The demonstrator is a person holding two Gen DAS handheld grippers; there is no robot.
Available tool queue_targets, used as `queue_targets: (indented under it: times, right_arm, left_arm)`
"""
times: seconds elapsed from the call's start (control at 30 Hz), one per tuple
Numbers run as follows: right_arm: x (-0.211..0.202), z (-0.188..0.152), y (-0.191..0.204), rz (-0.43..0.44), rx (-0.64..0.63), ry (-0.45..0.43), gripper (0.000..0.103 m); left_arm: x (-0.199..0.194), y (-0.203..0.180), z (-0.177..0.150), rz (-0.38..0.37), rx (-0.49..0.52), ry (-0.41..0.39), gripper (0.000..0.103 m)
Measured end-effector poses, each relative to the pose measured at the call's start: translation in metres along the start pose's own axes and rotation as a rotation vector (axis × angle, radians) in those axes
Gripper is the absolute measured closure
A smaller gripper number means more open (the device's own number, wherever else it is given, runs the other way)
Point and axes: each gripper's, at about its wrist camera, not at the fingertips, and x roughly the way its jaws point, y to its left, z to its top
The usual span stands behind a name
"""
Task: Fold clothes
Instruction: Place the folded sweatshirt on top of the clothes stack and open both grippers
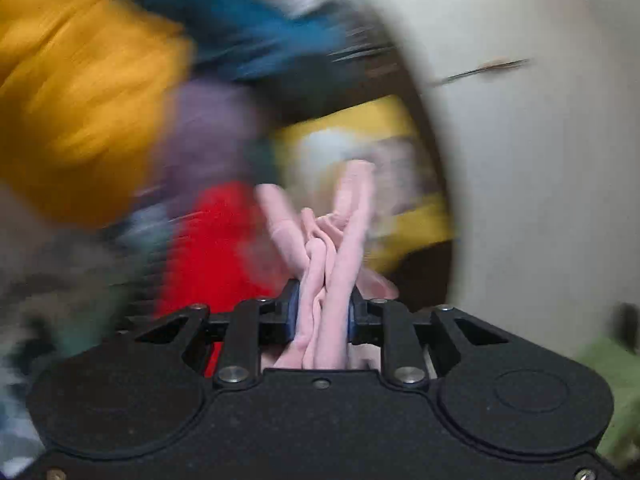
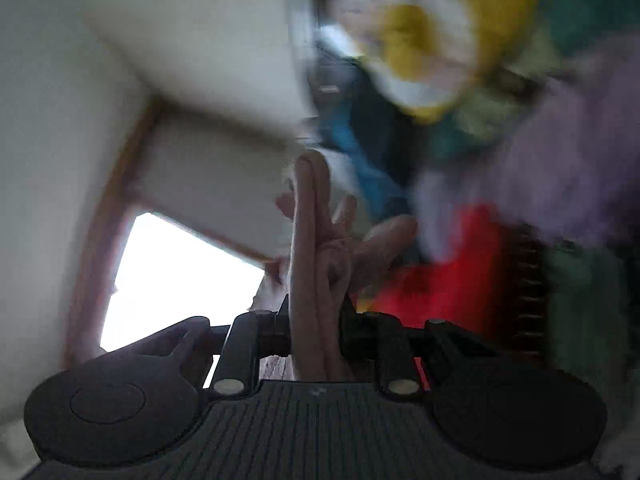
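Nearest in the left wrist view: left gripper (image 1: 322,312), black, jaws drawn in tight on a bunched pink garment (image 1: 332,248), blue pads pressed against the cloth on both sides. Folds of the pink cloth rising up out of the jaws in twisted ridges, one long ridge standing highest just right of centre, more cloth running back down between the fingers towards the camera.

Same in the right wrist view: right gripper (image 2: 315,320), jaws clamped on a gathered handful of the pink garment (image 2: 316,264), looking duller and browner here against the light. Tall narrow fold standing straight up from the jaws, shorter lobes splaying to the right of it.

Further off, heavy blur in both views. Behind the left gripper, a heap of mixed clothes: red piece (image 1: 216,240) just left of the pink cloth, purple piece (image 1: 208,140) above it, big mustard-yellow cloth (image 1: 80,92) at upper left, teal-blue cloth (image 1: 248,28) at the top, another yellow patch (image 1: 360,128) behind the pink folds. To the right, a pale wall (image 1: 540,180); a green patch (image 1: 612,376) at the lower right edge, too blurred to identify.

Behind the right gripper, red (image 2: 452,276), purple (image 2: 568,160), blue (image 2: 360,152) and yellow-and-white (image 2: 428,40) clothes at right and upper right. At left, pale wall (image 2: 60,160) and a bright window (image 2: 176,276) with a wooden frame.
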Motion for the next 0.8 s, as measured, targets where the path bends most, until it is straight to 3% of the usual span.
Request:
queue_targets:
  times: [0.1,0.17,0.27,0.3,0.4,0.47,0.57,0.7,0.77,0.8]
  right_arm:
    - [0.007,-0.011,-0.037,-0.074,0.039,-0.007,0.082]
    - [0.007,-0.014,-0.039,-0.058,0.02,-0.024,0.081]
    - [-0.005,-0.014,-0.023,-0.084,-0.068,-0.056,0.064]
    - [-0.013,-0.015,-0.015,-0.106,-0.119,-0.078,0.054]
    - [-0.041,-0.021,0.029,-0.165,-0.394,-0.193,0.053]
    - [-0.044,-0.031,0.057,-0.146,-0.597,-0.209,0.053]
    - [-0.026,-0.048,0.078,-0.147,-0.795,-0.117,0.054]
    - [0.016,-0.065,0.055,-0.311,-0.883,0.083,0.055]
    - [0.024,-0.07,0.04,-0.328,-0.915,0.094,0.057]
    - [0.026,-0.069,0.039,-0.324,-0.918,0.084,0.057]
  left_arm:
    - [0.013,0.042,-0.004,0.025,-0.083,0.023,0.077]
    - [0.008,0.029,-0.008,0.042,0.005,0.008,0.076]
    - [-0.002,0.014,-0.009,0.079,0.038,-0.041,0.057]
    - [-0.012,0.003,-0.011,0.121,0.084,-0.095,0.056]
    - [-0.03,-0.04,-0.023,0.205,0.33,-0.264,0.056]
    - [-0.028,-0.064,-0.032,0.184,0.478,-0.32,0.056]
    - [-0.008,-0.087,-0.061,0.238,0.69,-0.264,0.056]
    - [0.04,-0.052,-0.095,0.559,0.893,-0.1,0.054]
    - [0.04,-0.047,-0.101,0.583,0.945,-0.142,0.05]
    - [0.035,-0.049,-0.099,0.583,0.913,-0.144,0.05]
